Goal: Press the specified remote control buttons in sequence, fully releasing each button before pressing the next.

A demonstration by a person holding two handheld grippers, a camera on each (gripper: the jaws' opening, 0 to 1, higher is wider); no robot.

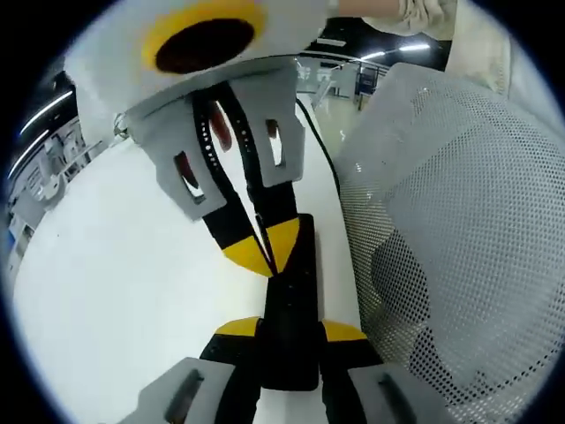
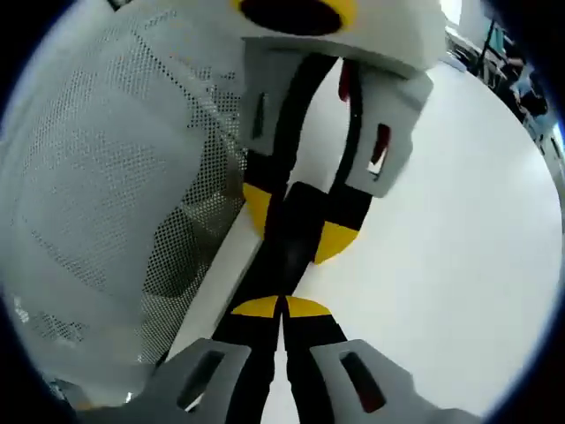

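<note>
- I am seeing my left gripper [image 1: 290, 334] clamping its yellow-tipped jaws on either side of the black remote control [image 1: 291, 300], holding it by the near end.
- My right gripper [image 2: 281, 309] is showing its jaws pressed together, tips meeting over the remote control [image 2: 287, 243].
- In the left gripper view, the right one is coming down from above, tips resting on the remote's top face.
- The remote is lying along the white table [image 1: 115, 291], near its edge.
- A grey mesh chair back [image 1: 459, 230] is standing just beside that edge.
</note>
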